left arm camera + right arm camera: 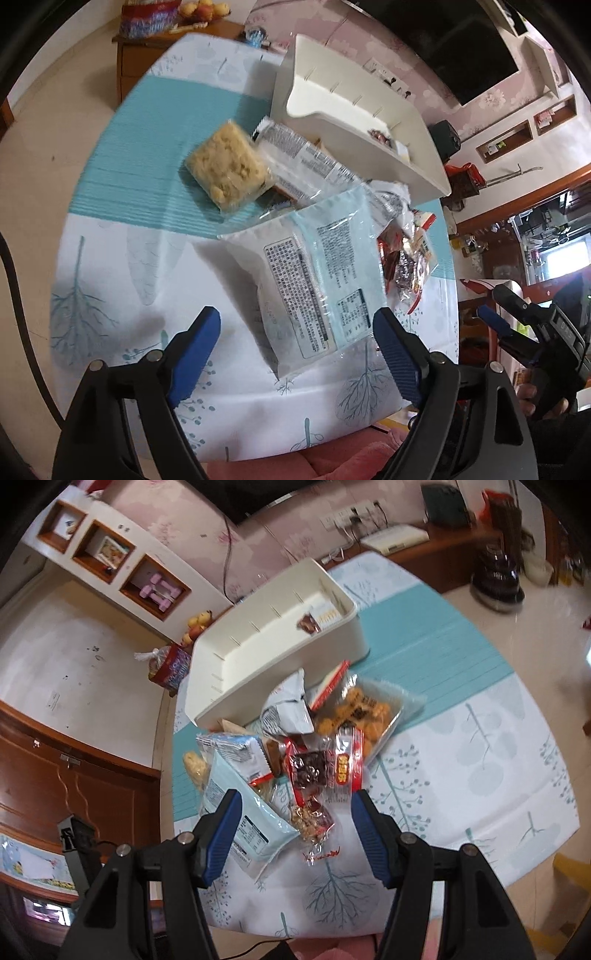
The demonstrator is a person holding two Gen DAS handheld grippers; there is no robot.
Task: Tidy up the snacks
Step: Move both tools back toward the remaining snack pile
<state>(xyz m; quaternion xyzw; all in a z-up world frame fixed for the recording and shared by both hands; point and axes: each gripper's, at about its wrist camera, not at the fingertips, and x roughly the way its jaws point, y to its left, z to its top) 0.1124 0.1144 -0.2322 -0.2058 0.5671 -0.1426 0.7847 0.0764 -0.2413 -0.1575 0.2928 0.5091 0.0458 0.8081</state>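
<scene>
A heap of snack packets lies on the leaf-print tablecloth (pixel 122 258) in front of a white divided bin (pixel 424 155) (pixel 207 686). My left gripper (pixel 295 332) is open just over a pale blue-and-white packet (pixel 314 288) (pixel 240 812), its pads clear of it. Beyond lie a yellow crumbly cake packet (pixel 229 168) and a clear printed packet (pixel 295 147). My right gripper (pixel 295 823) (pixel 493 302) is open over small red nut packets (pixel 314 775); nothing is gripped. Fried-ball (pixel 362 709) and grey-white (pixel 288 709) packets sit behind. A small snack (pixel 308 624) lies in the bin.
A wooden cabinet (pixel 147 62) with fruit stands beyond the table's far corner. A dark TV screen (pixel 461 48) hangs on the pink wall behind the bin. A pink cushion (pixel 332 458) lies at the table's near edge. A hand (pixel 532 398) holds the right gripper.
</scene>
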